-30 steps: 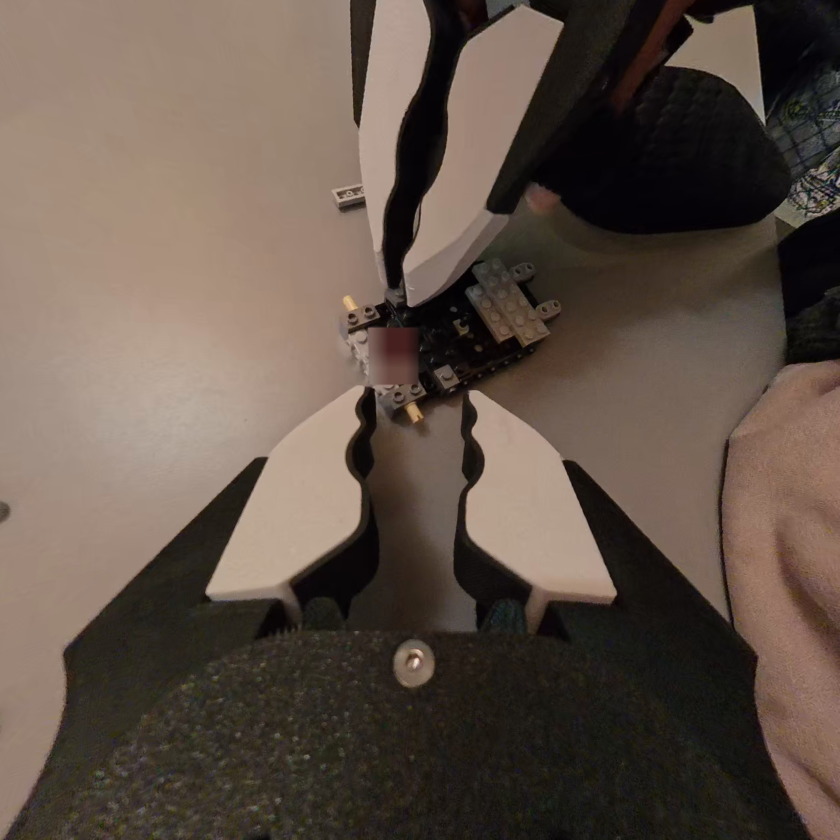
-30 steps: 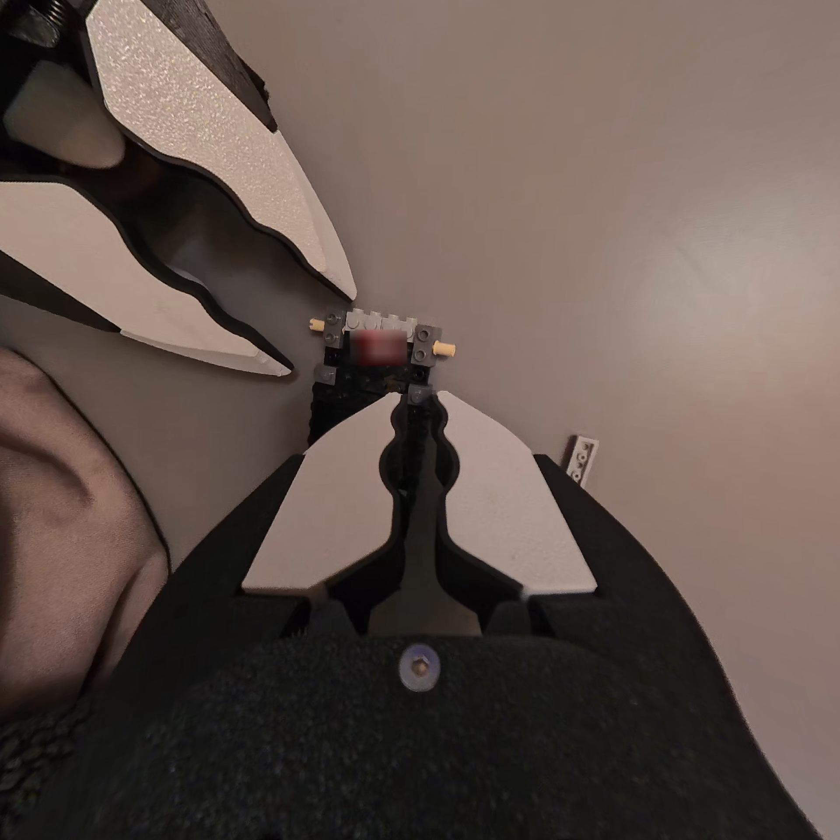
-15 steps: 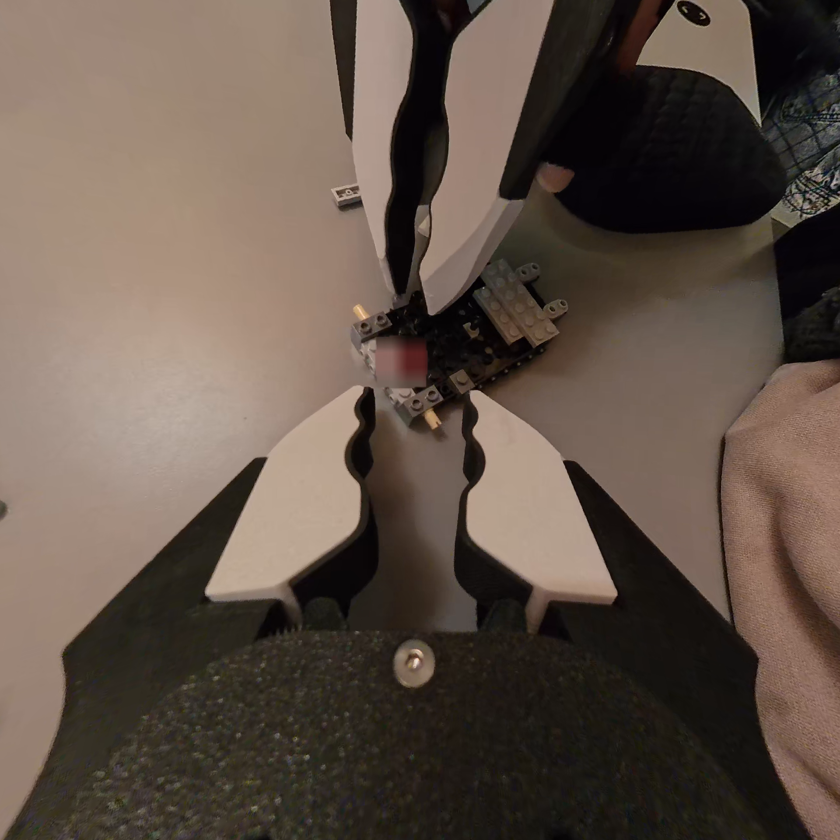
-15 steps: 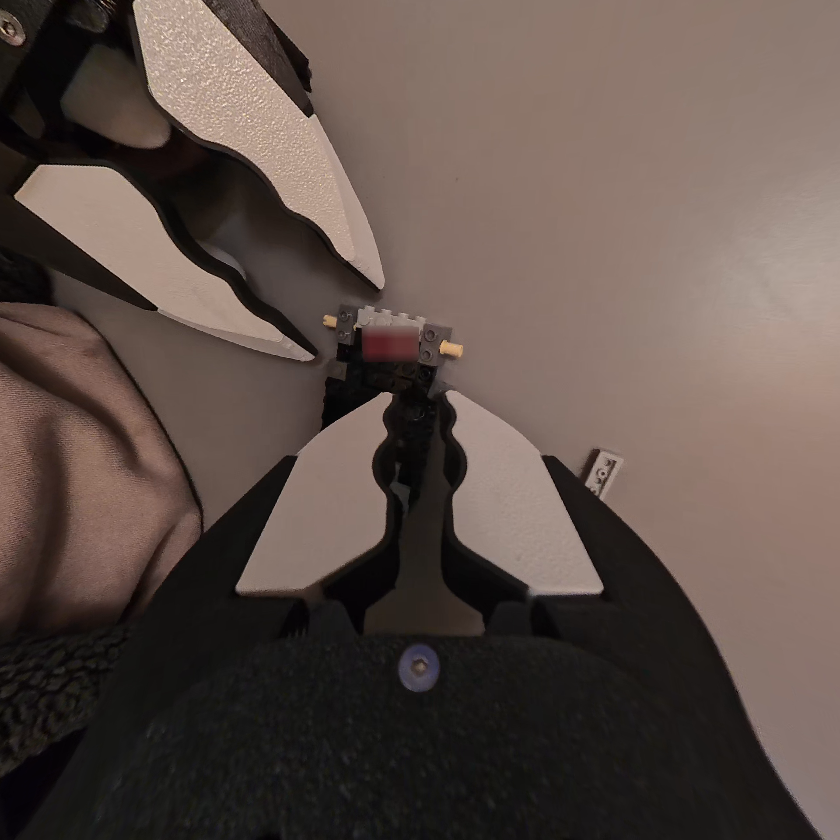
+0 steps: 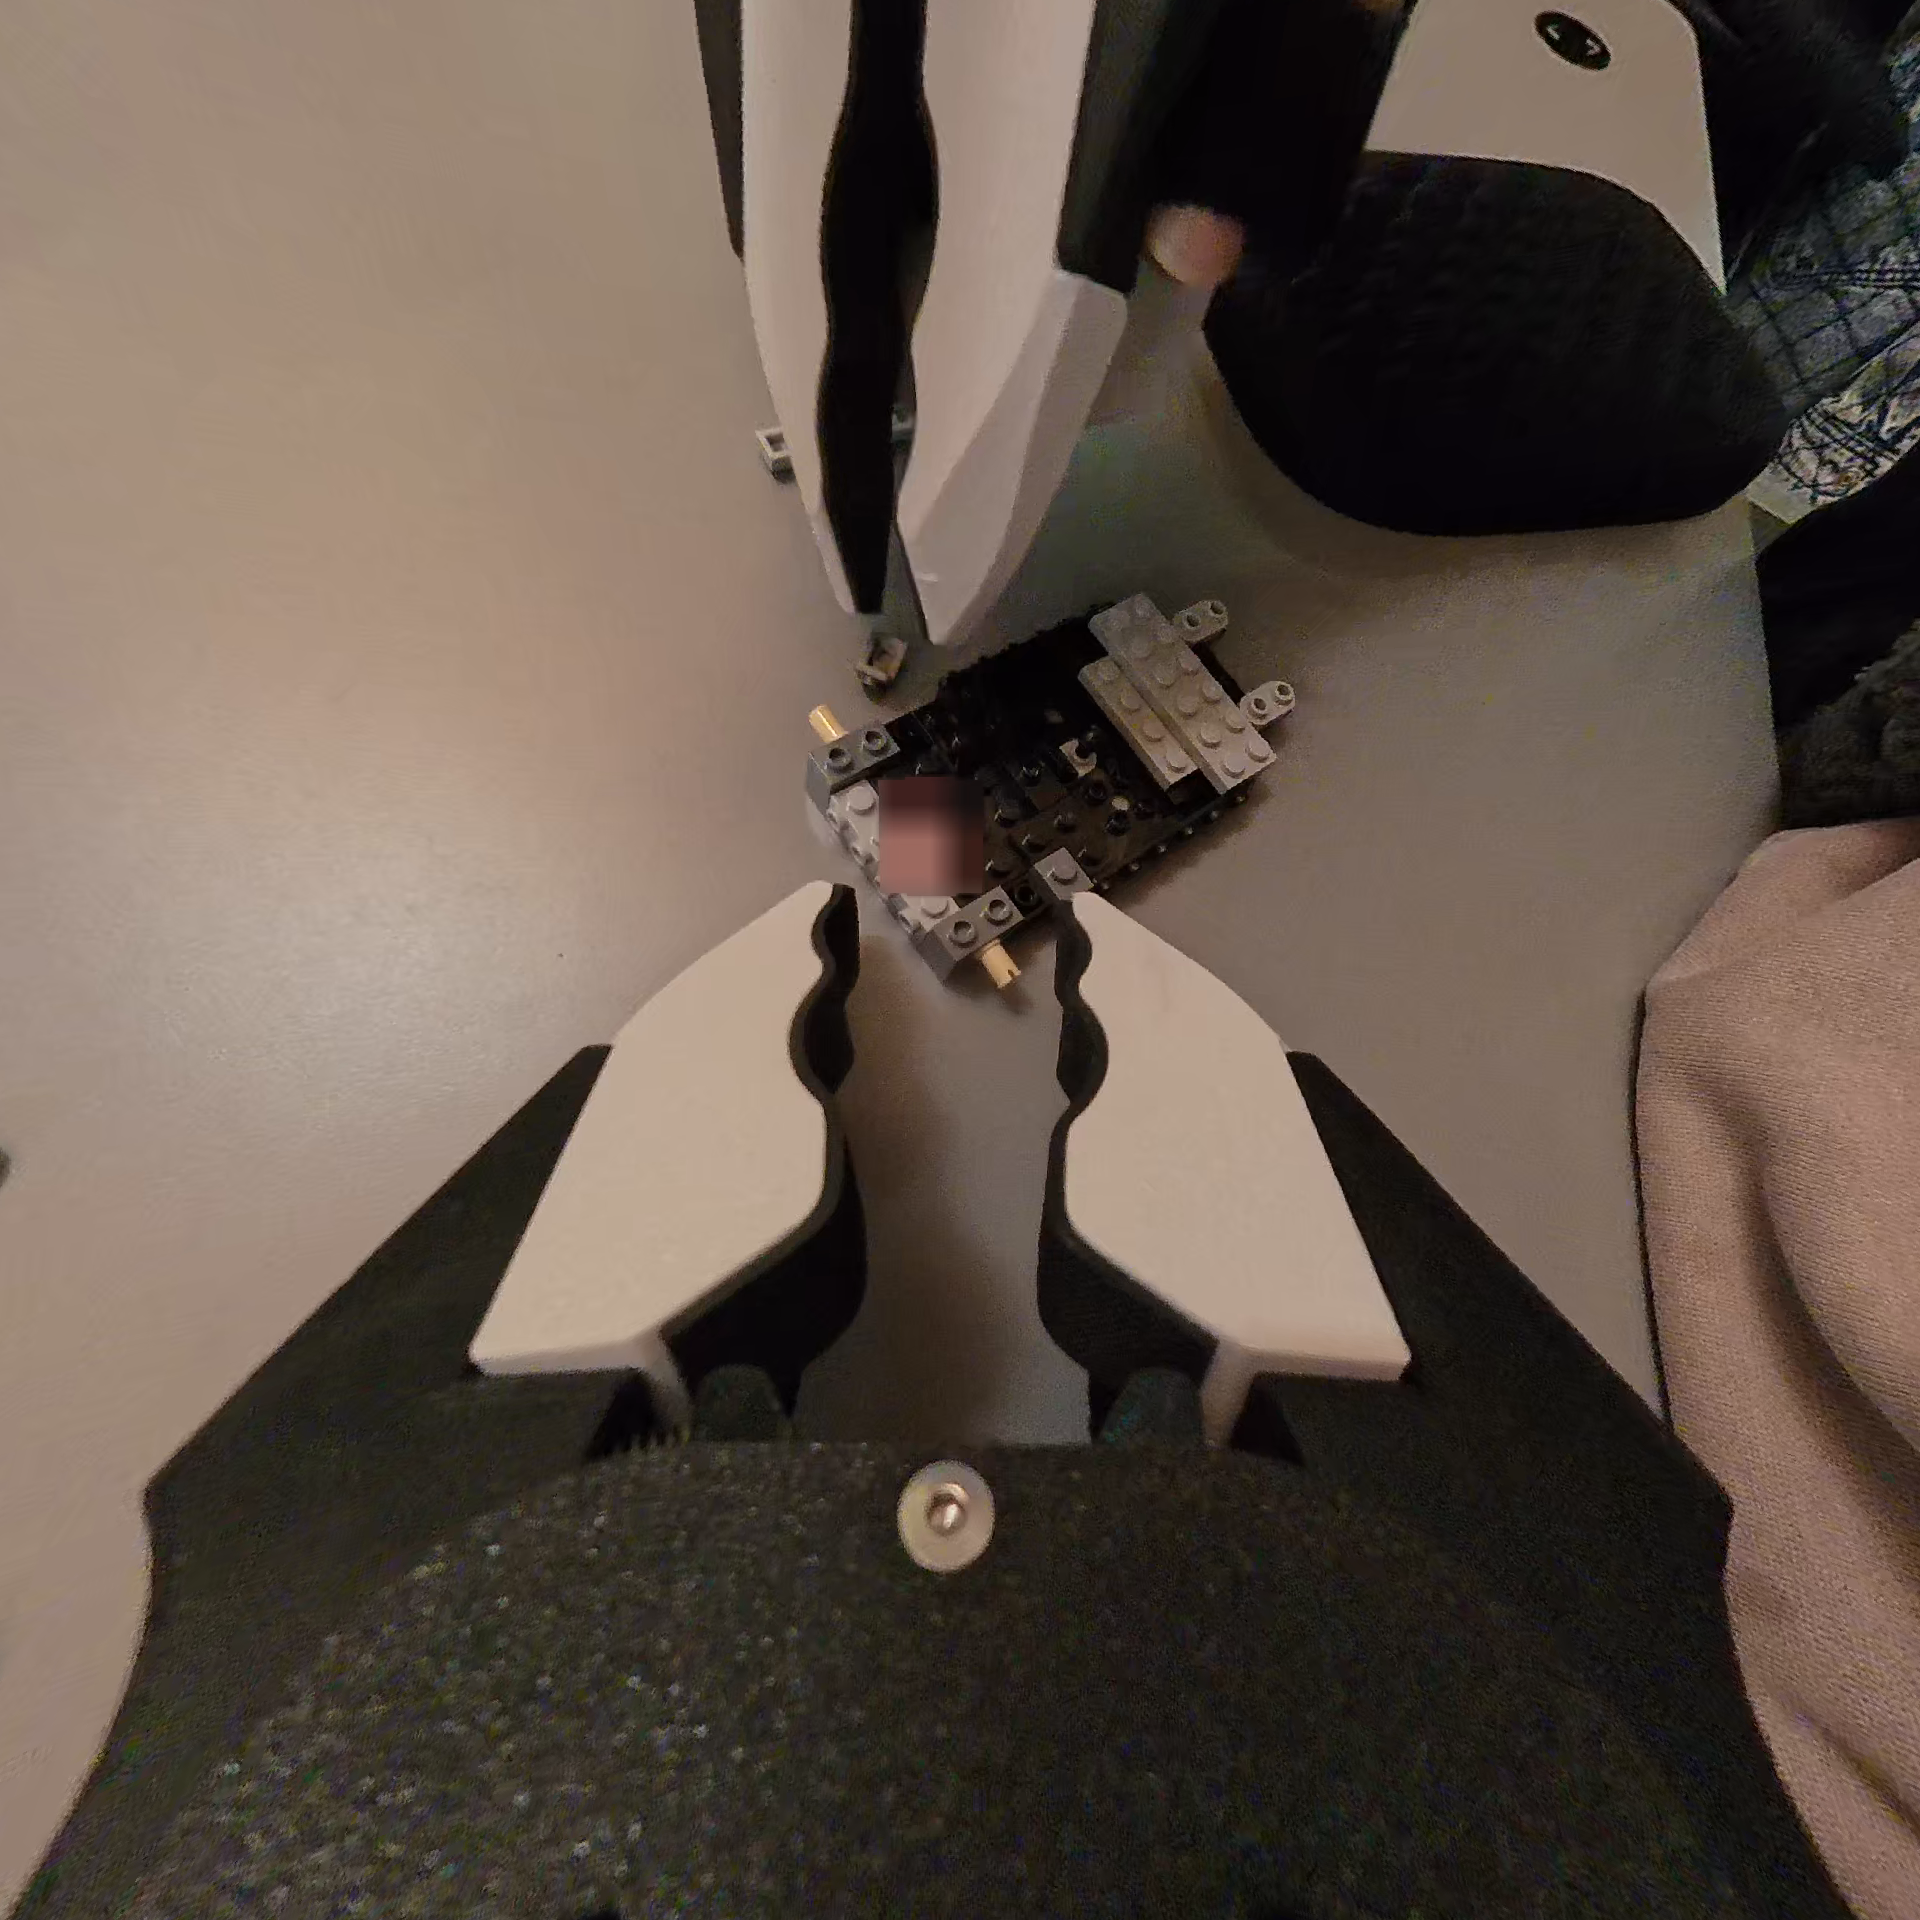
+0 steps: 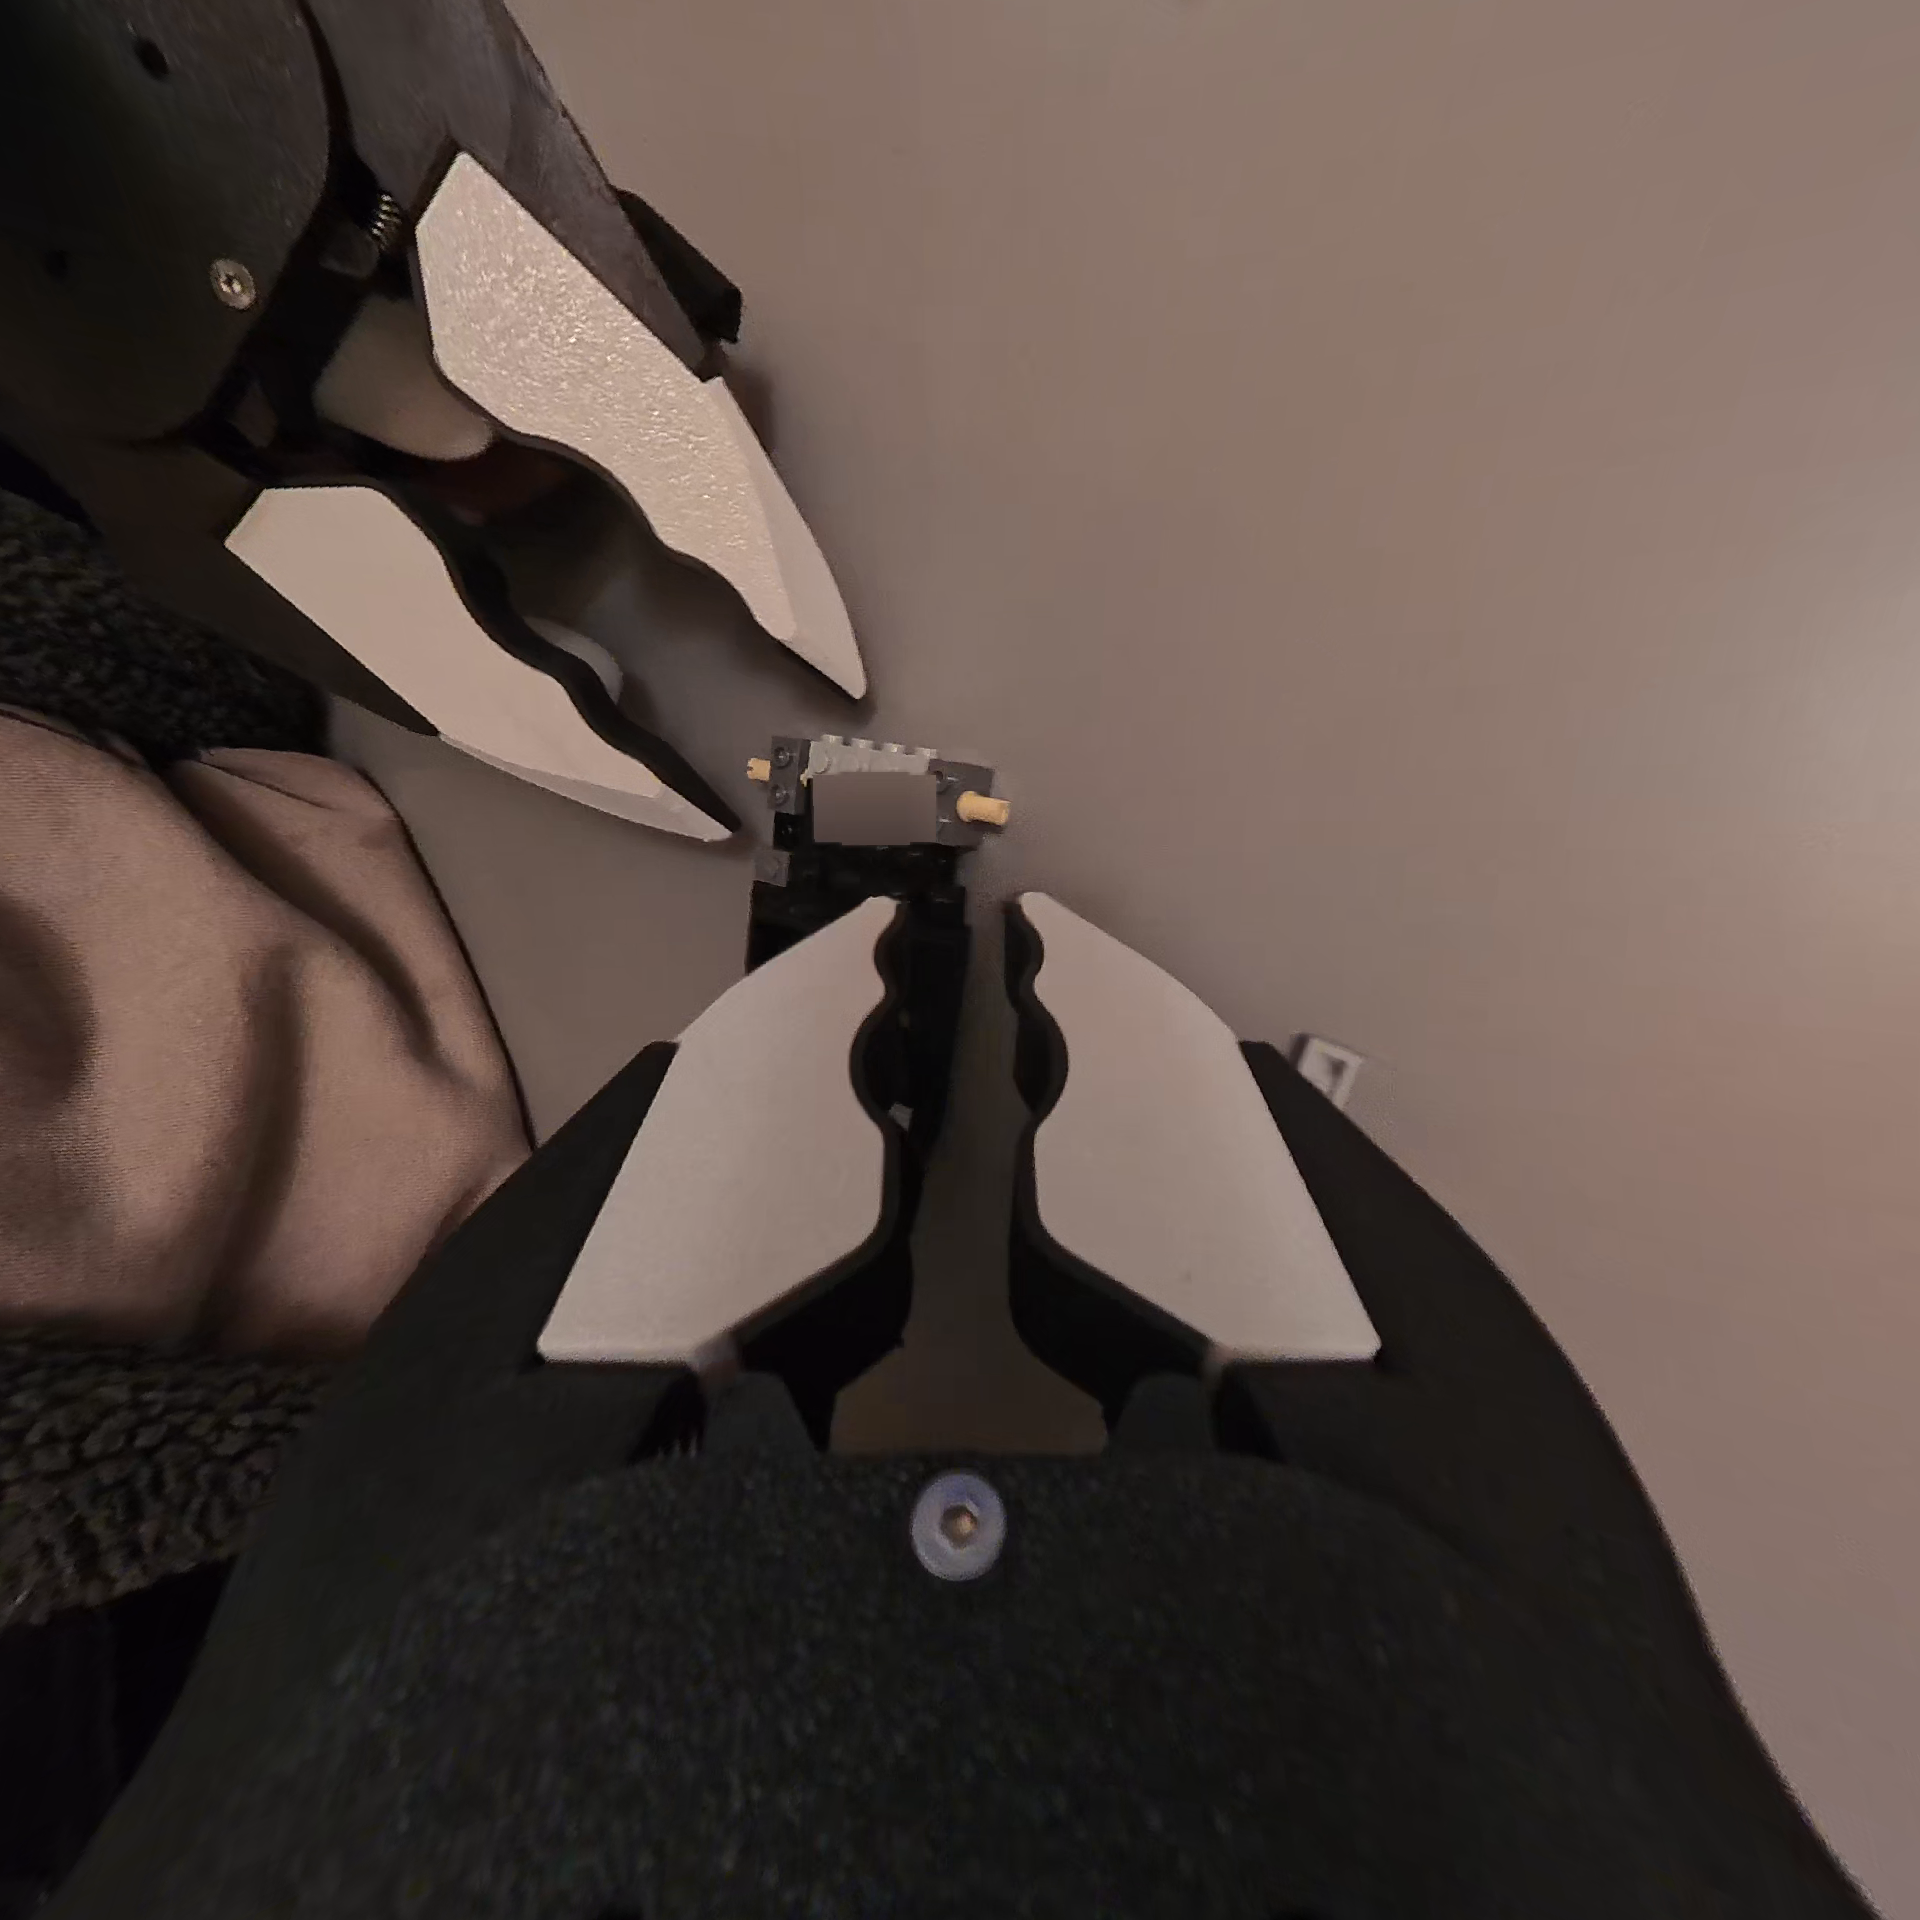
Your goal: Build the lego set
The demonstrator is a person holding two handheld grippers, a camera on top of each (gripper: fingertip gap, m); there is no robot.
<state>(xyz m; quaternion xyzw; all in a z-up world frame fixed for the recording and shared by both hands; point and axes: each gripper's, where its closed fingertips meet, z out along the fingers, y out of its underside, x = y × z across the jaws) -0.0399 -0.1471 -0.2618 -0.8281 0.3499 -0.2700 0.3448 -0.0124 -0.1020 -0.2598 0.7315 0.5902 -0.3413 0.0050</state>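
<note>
Just ahead of your left tongs [image 5: 951, 914], which are gaping apart, the lego build [image 5: 1049, 790] is lying on the table [image 5: 364, 623]. Your right tongs [image 6: 956, 909] are parting over its far edge. Light, brittle; grip the black base.

White fingers [image 5: 717, 1143], black gripper bodies.
</note>
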